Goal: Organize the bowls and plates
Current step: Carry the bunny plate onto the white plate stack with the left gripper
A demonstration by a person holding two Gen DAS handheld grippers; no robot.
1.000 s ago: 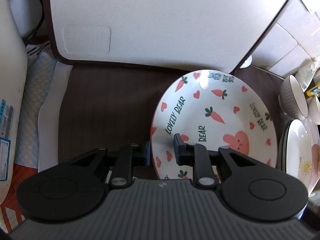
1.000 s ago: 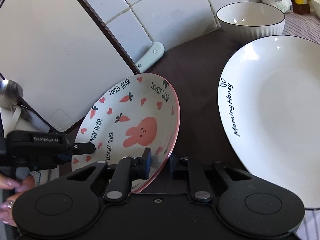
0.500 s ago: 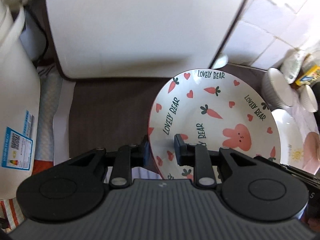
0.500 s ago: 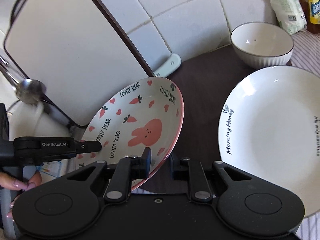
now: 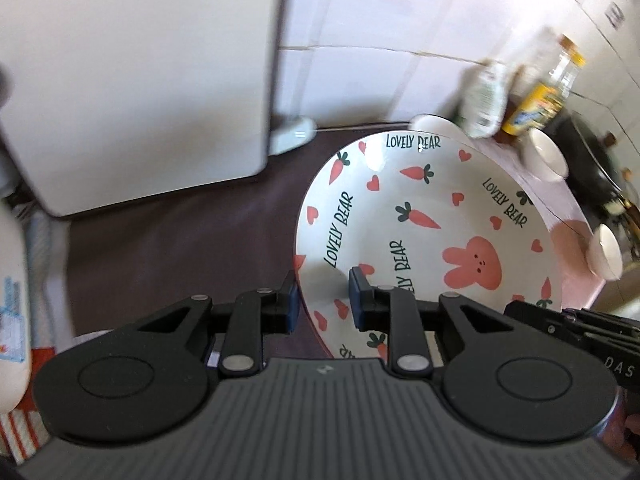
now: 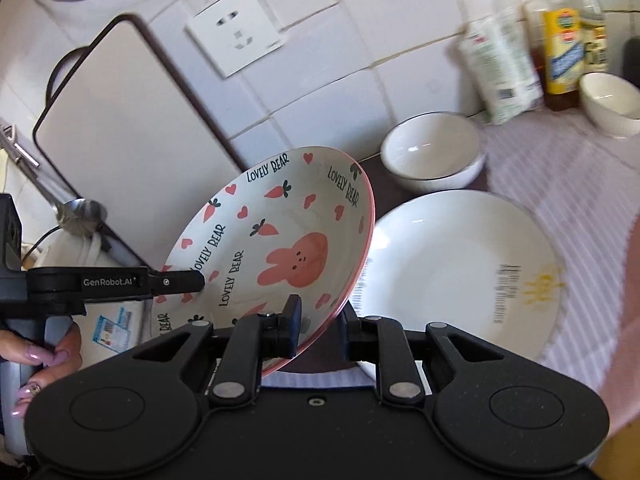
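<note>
A white bunny plate [image 5: 432, 224] [image 6: 280, 240] with carrots, hearts and "LOVELY BEAR" lettering hangs tilted above the dark mat. My left gripper [image 5: 322, 300] is shut on its left rim, one pad under and one pad inside. My right gripper [image 6: 320, 320] is shut on the opposite pink rim. In the right wrist view the left gripper [image 6: 176, 282] reaches in from the left edge. A large white plate [image 6: 460, 264] with a yellow mark lies flat to the right. Behind it stands a white bowl [image 6: 432, 152].
A white cutting board [image 6: 120, 140] [image 5: 140, 80] leans on the tiled wall at the left. Bottles [image 6: 560, 40] and a packet [image 6: 500, 68] stand at the back right, with two small bowls [image 5: 546, 156] [image 5: 606, 252] nearby. A ladle [image 6: 76, 210] hangs at the left. A person's hand [image 6: 48, 356] holds the left gripper.
Both grippers have lifted the bunny plate off the mat, up and toward the right. More of the wall, socket and bottles has come into view.
</note>
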